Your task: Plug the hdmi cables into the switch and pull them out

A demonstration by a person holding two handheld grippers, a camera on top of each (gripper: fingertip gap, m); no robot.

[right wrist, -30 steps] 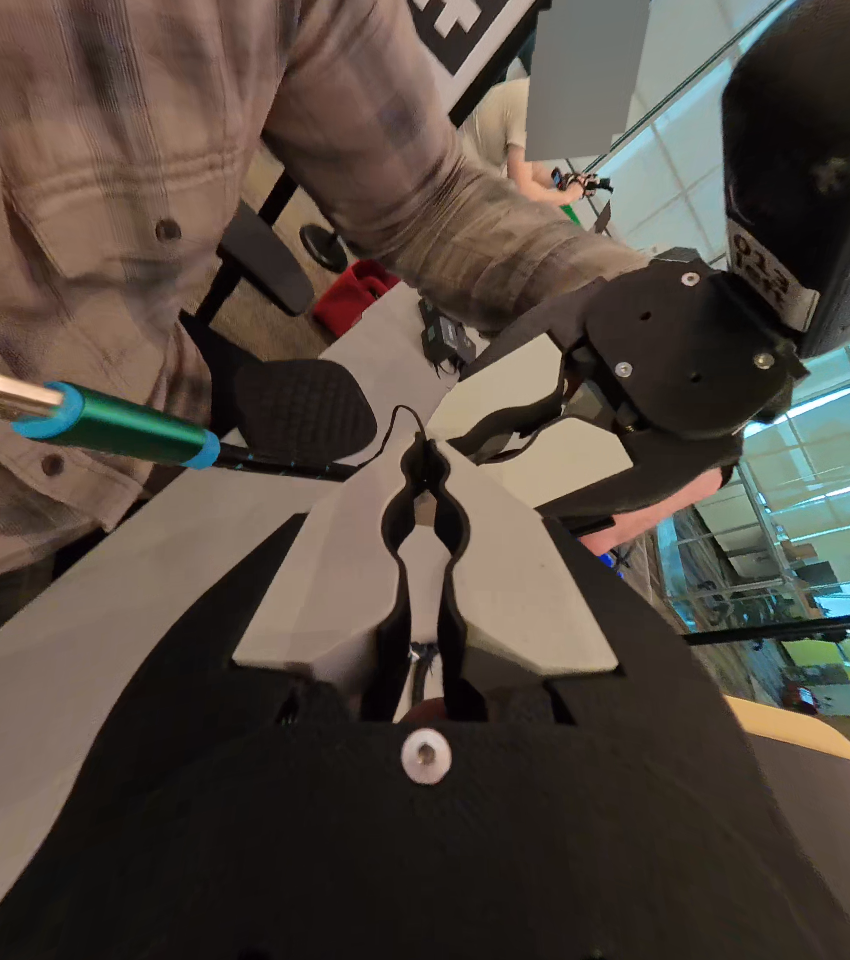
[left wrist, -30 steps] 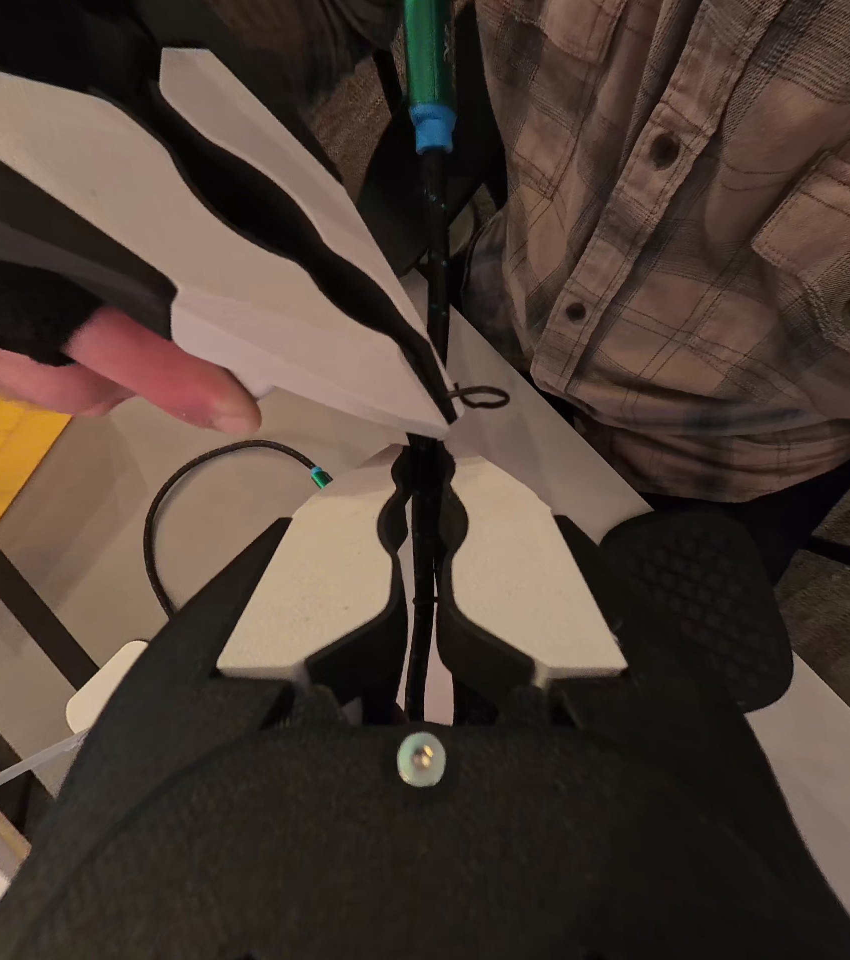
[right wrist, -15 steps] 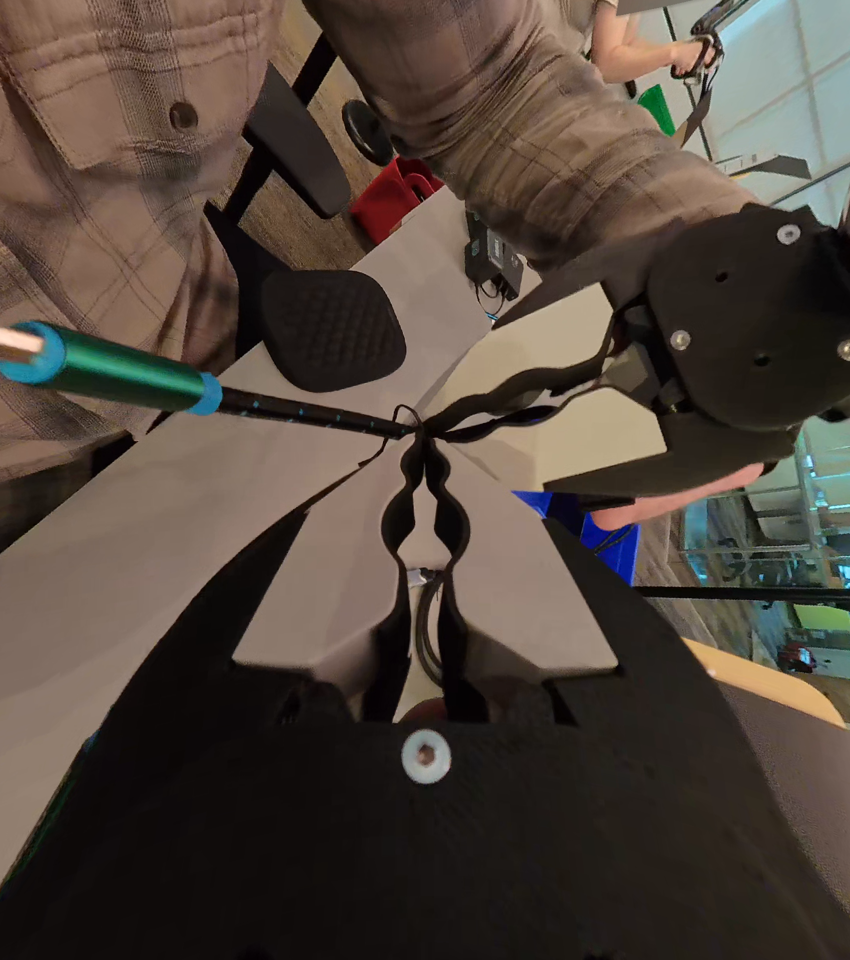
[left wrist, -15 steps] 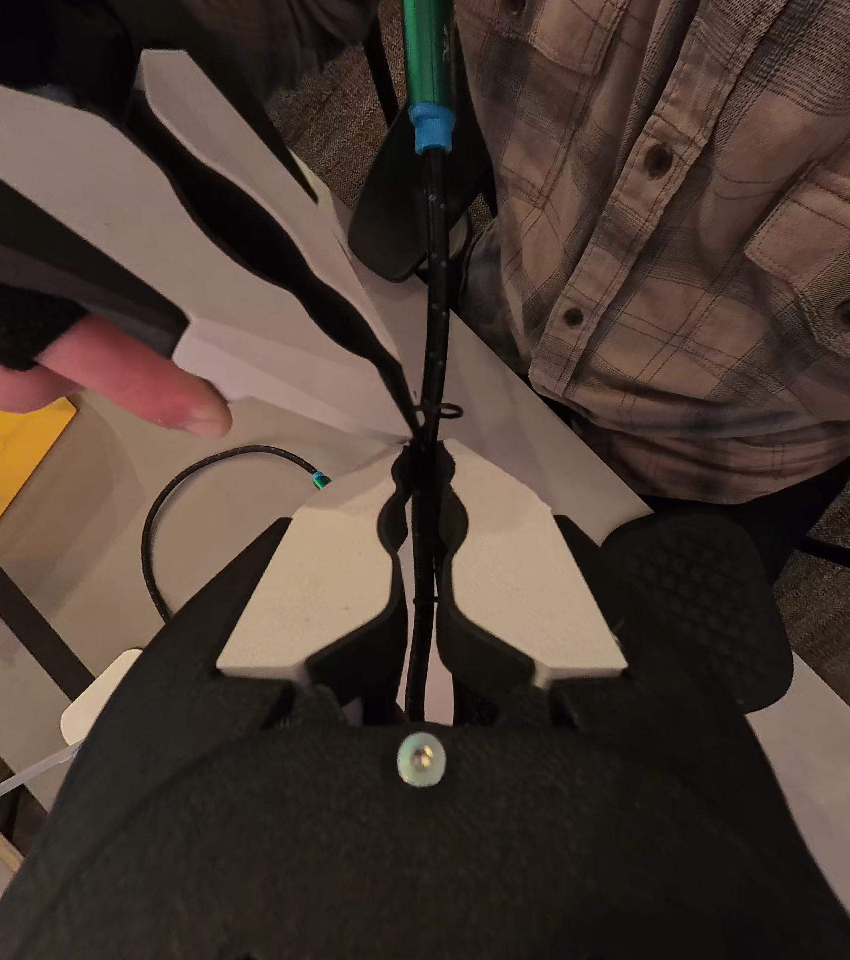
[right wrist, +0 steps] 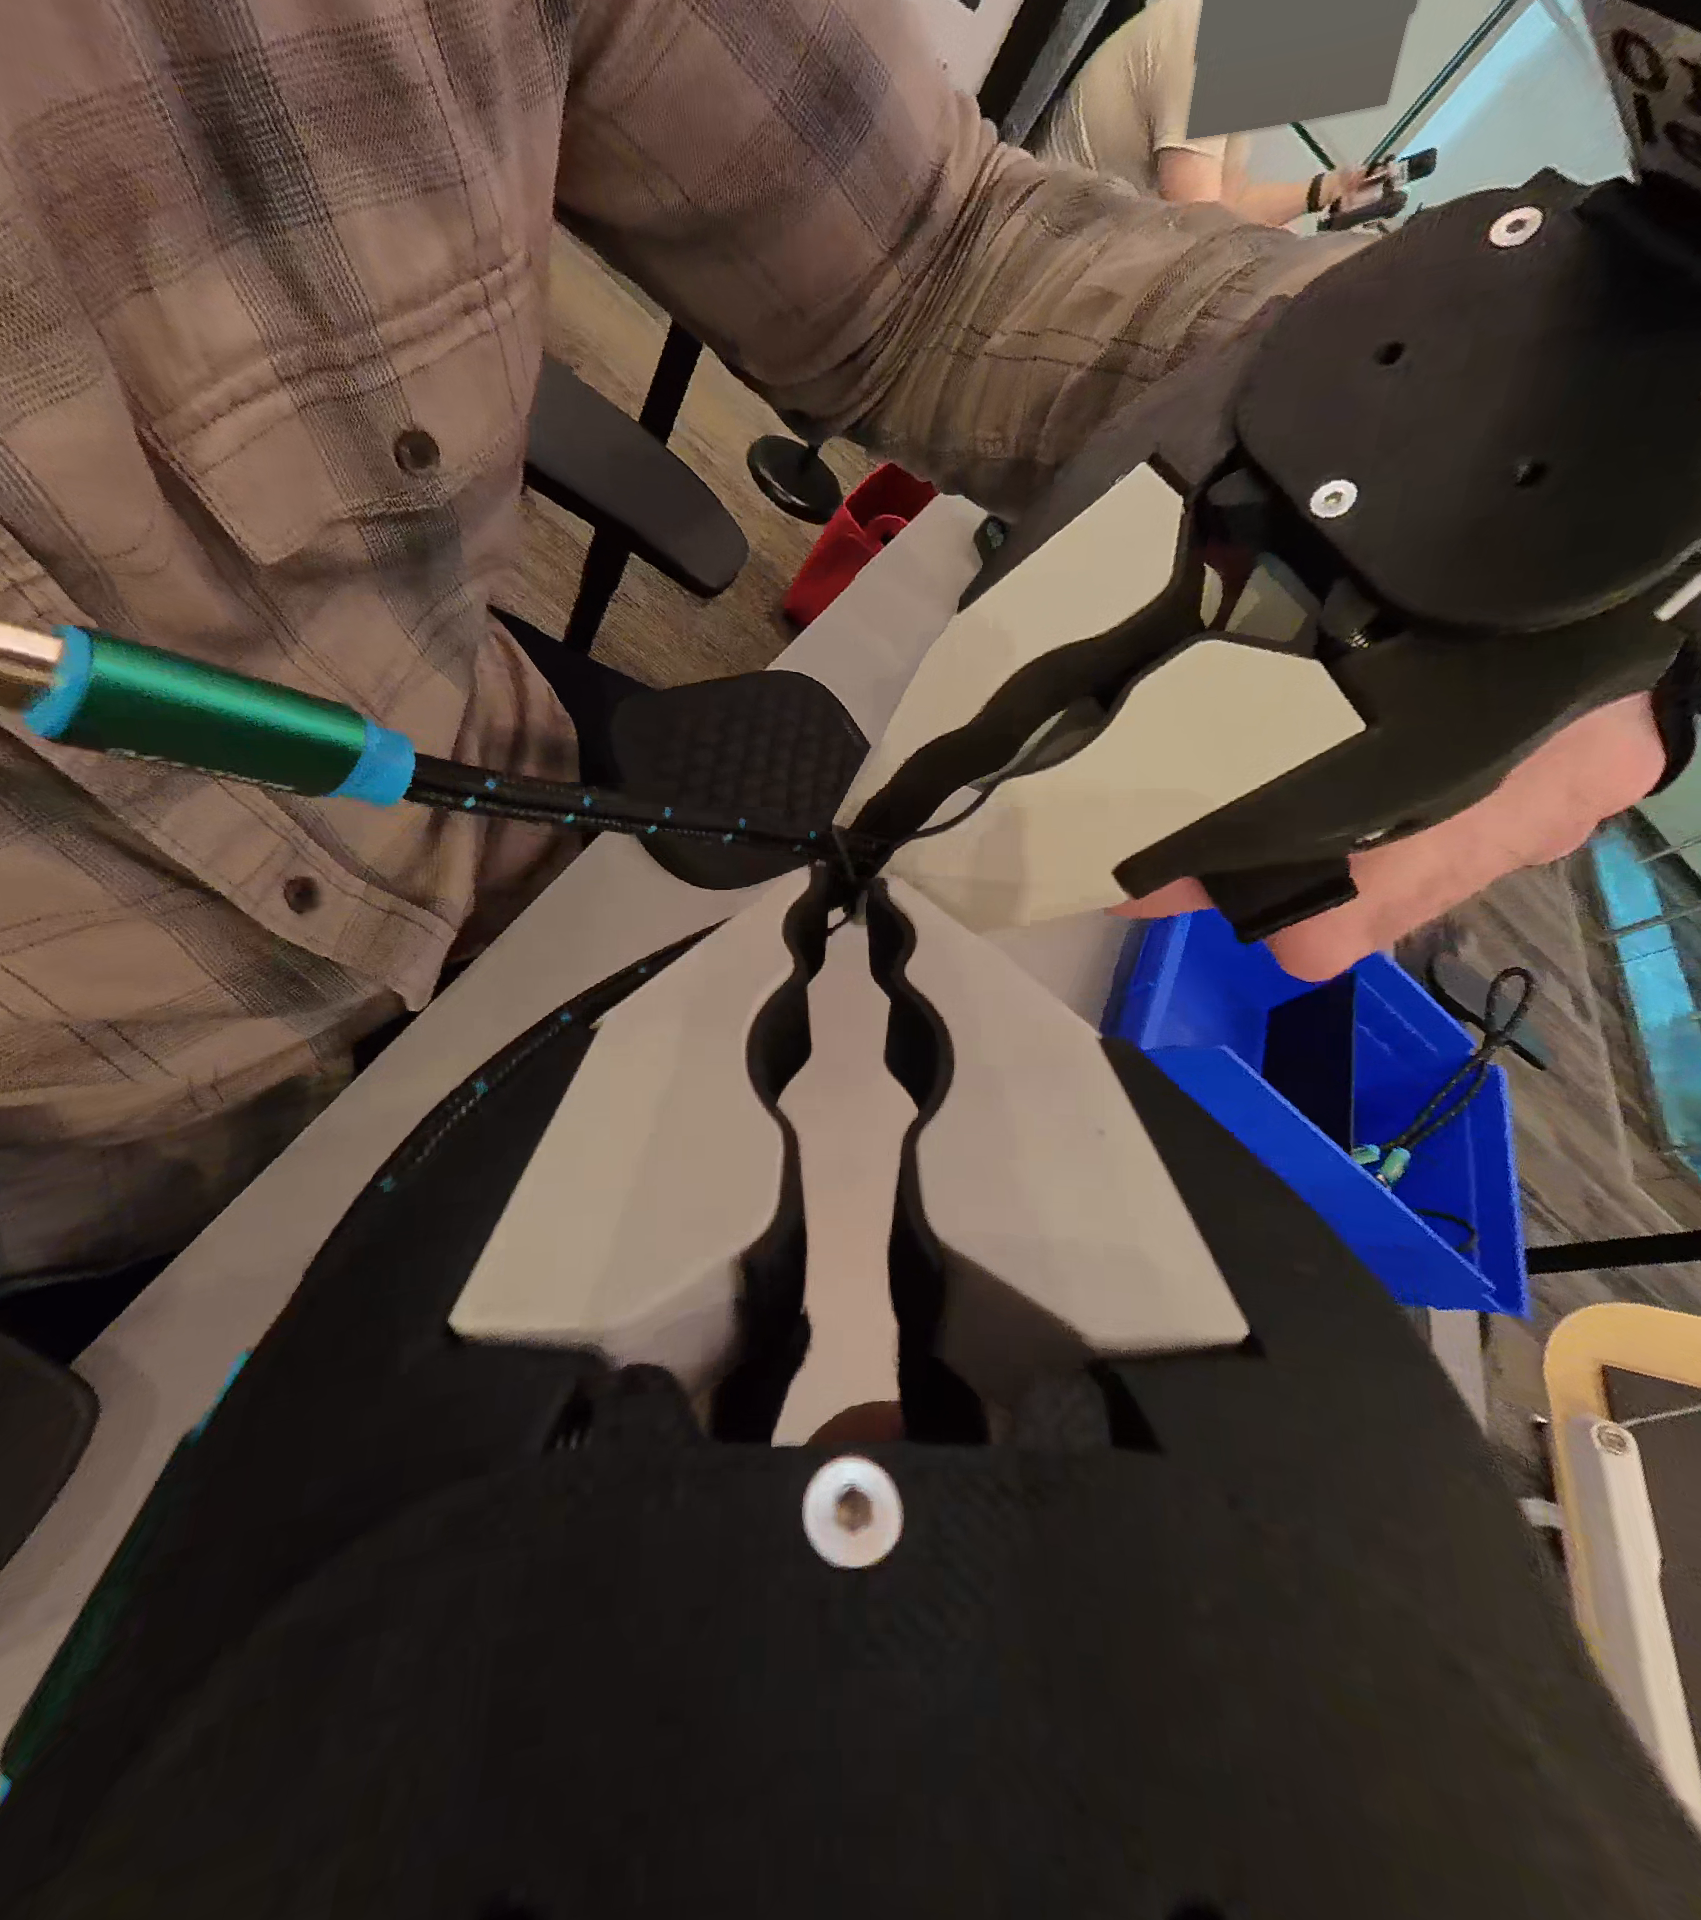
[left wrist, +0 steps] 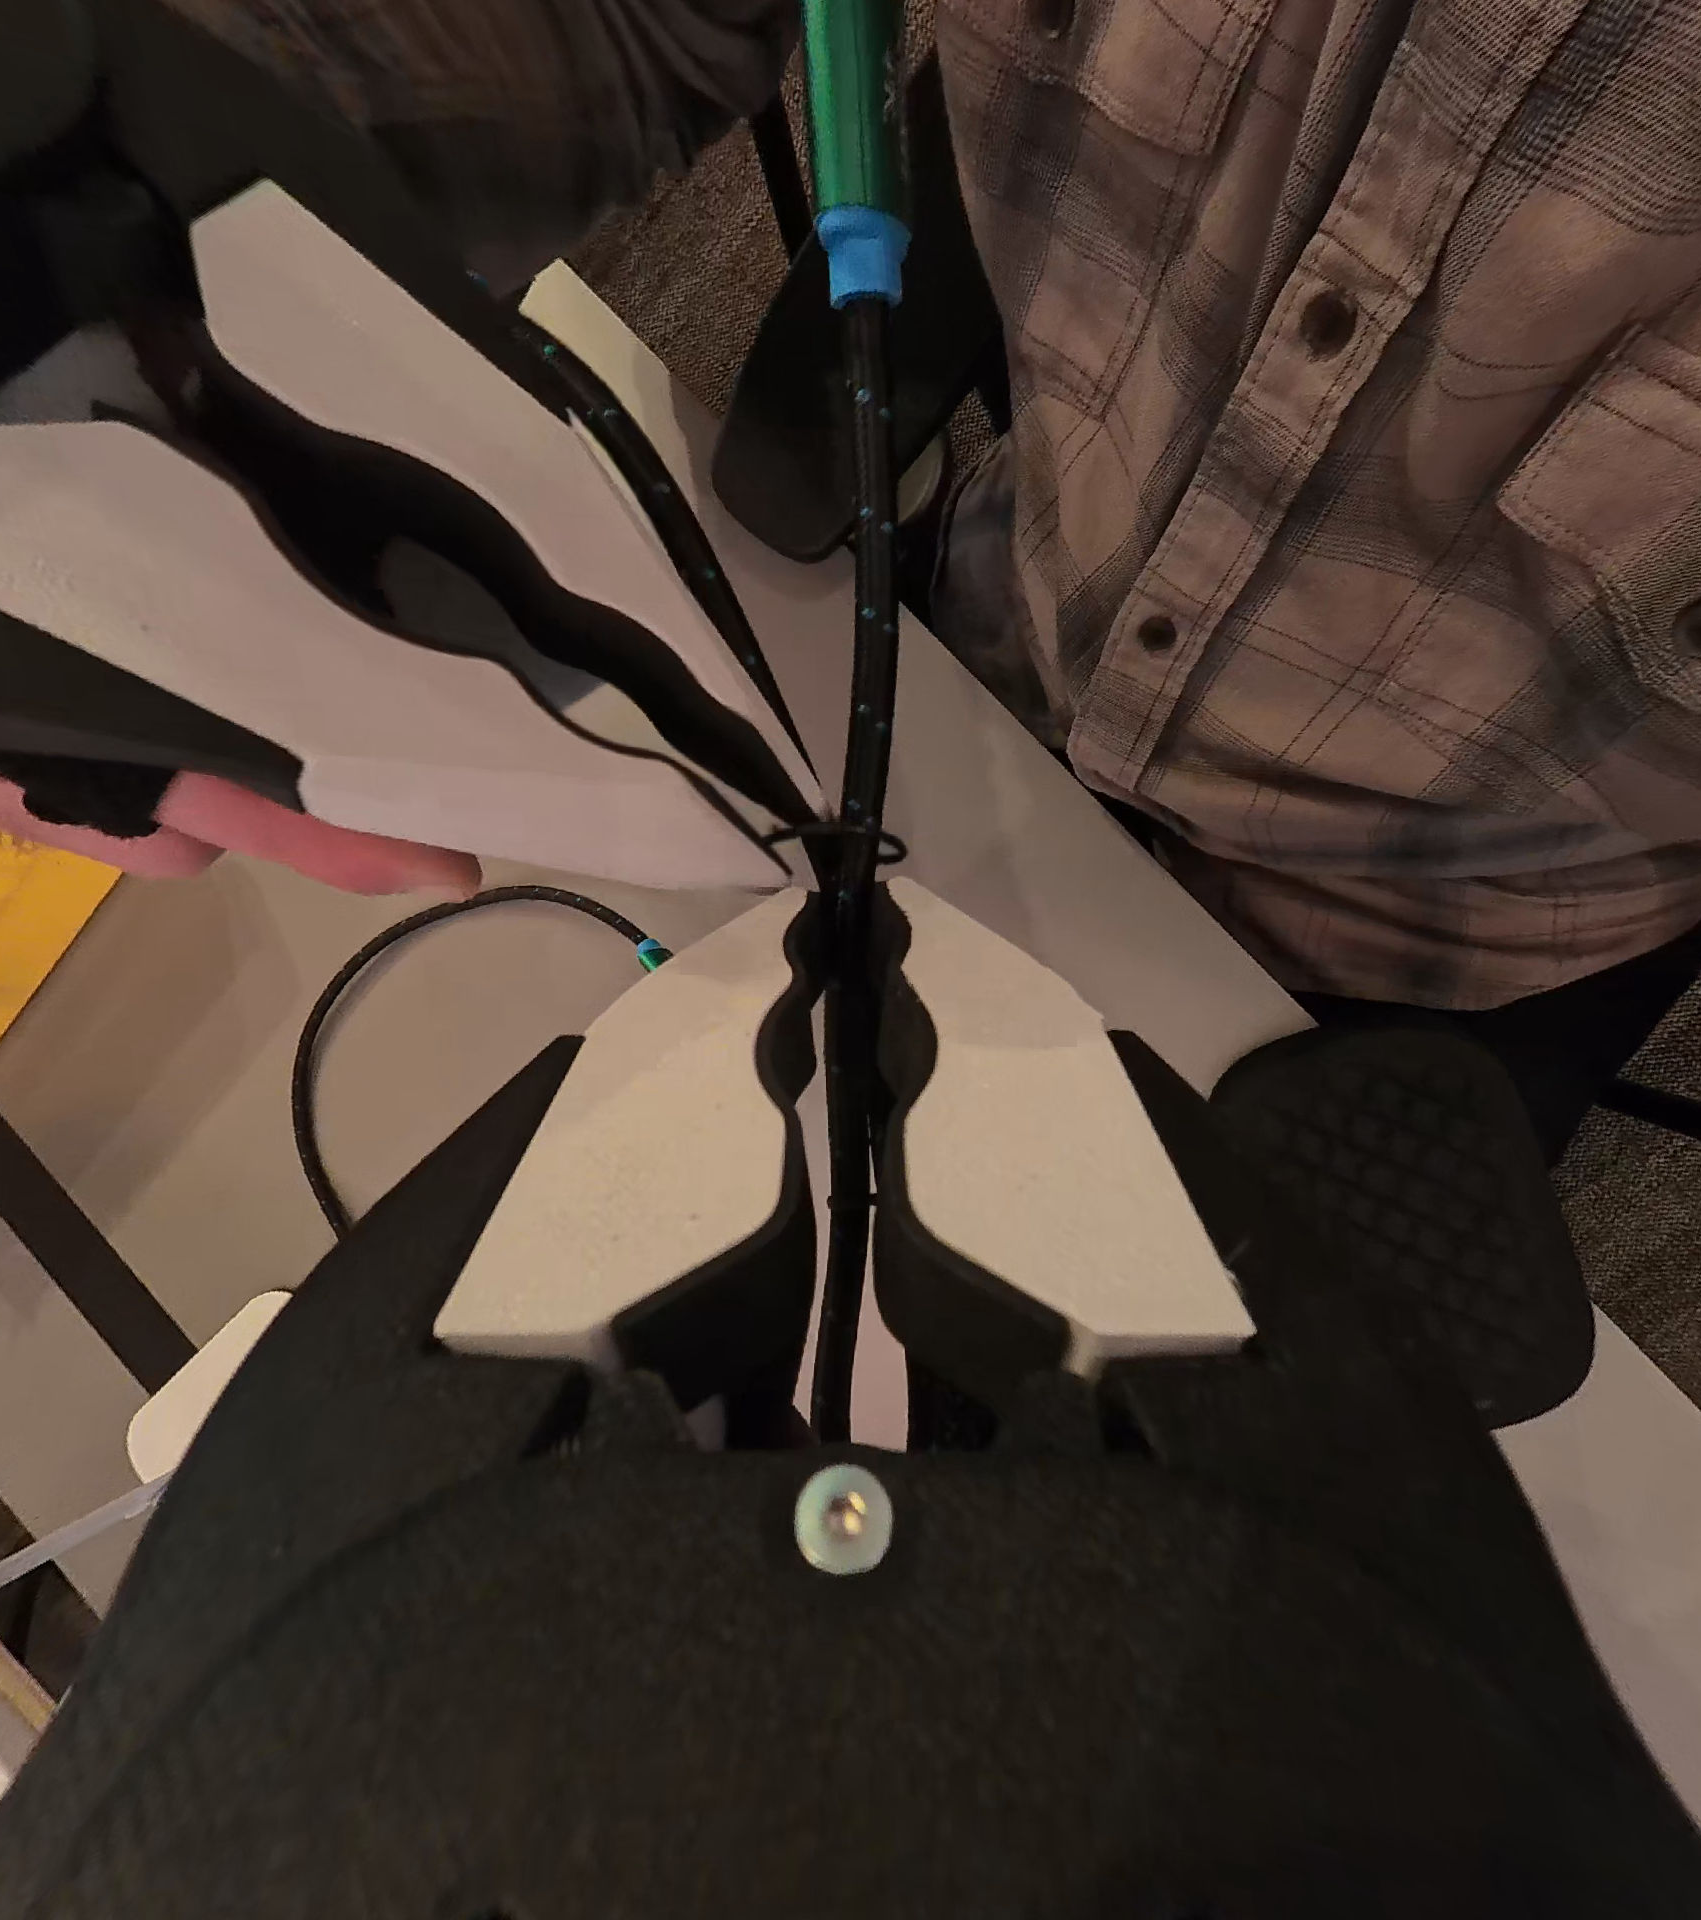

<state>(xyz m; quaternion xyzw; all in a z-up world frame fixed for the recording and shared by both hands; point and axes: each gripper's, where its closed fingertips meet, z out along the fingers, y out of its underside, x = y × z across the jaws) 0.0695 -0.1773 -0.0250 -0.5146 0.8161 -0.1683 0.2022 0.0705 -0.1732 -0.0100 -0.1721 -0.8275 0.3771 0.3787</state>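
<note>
left wrist view: left hand-held gripper (left wrist: 851,914) clamped around black hdmi cable (left wrist: 872,582).

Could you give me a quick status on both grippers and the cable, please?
Left gripper shut on black braided HDMI cable. Right gripper pinching the thin black tie around it. Green metal plug free in air; no switch visible.

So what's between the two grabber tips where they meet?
The black braided cable with its thin tie loop. In the left wrist view it runs between the left gripper fingers, and the right gripper tips pinch at the loop.
</note>
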